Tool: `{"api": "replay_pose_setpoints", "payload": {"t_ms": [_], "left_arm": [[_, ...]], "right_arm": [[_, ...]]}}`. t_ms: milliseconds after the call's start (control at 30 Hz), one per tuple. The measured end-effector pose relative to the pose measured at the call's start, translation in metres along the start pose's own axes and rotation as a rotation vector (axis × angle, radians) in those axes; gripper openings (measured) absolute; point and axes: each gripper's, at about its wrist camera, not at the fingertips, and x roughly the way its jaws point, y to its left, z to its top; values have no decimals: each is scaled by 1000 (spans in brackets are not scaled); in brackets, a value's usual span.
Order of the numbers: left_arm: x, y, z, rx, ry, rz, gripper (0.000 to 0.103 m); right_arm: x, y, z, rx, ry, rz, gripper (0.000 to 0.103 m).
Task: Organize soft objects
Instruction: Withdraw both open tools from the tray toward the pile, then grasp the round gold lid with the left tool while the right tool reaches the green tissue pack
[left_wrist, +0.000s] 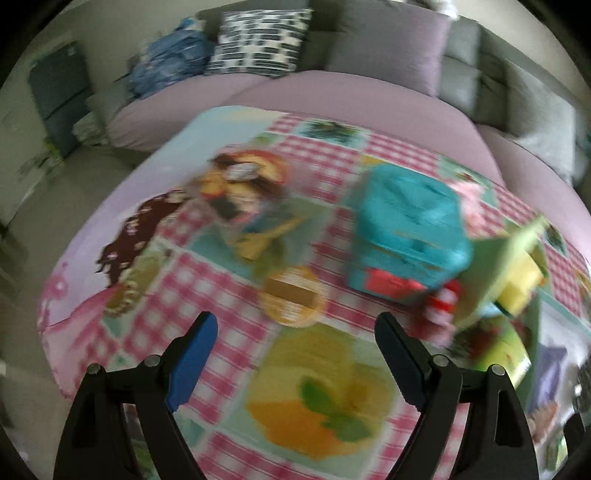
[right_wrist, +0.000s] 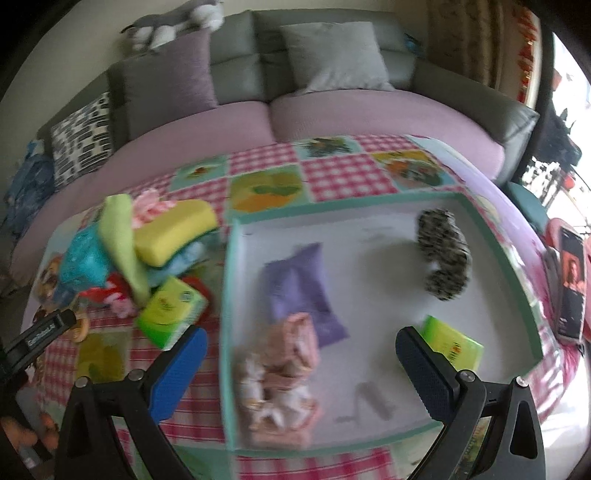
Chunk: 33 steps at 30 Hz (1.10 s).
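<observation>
L gripper (left_wrist: 295, 354) jaws wide, empty | R gripper (right_wrist: 301, 363) jaws wide, empty | pink bundle (right_wrist: 284, 373) below/between R jaws, in tray (right_wrist: 231, 295)

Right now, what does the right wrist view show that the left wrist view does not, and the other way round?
Only the right wrist view shows the inside of the shallow tray: a purple pouch, a speckled soft item, a pink bundle and a green pack.

Only the left wrist view shows a teal bag and a round straw-coloured item clearly.

Both show the checked cloth, the patterned cushion, the yellow sponge in the pile, and an open, empty gripper: left gripper, right gripper.
</observation>
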Motion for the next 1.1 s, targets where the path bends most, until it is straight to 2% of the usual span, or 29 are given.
{"api": "replay_pose_setpoints", "payload": {"t_ms": [467, 667, 867, 1100], "left_arm": [[32, 72, 21, -212, 50, 38, 87], [39, 75, 28, -239, 67, 30, 87], [46, 68, 32, -230, 91, 1, 87], [52, 58, 34, -215, 121, -28, 87]], "right_arm": [[11, 71, 31, -100, 23, 82, 103], [30, 87, 41, -112, 48, 108, 103], [51, 82, 41, -84, 100, 146, 103], [58, 84, 38, -113, 133, 182, 103]]}}
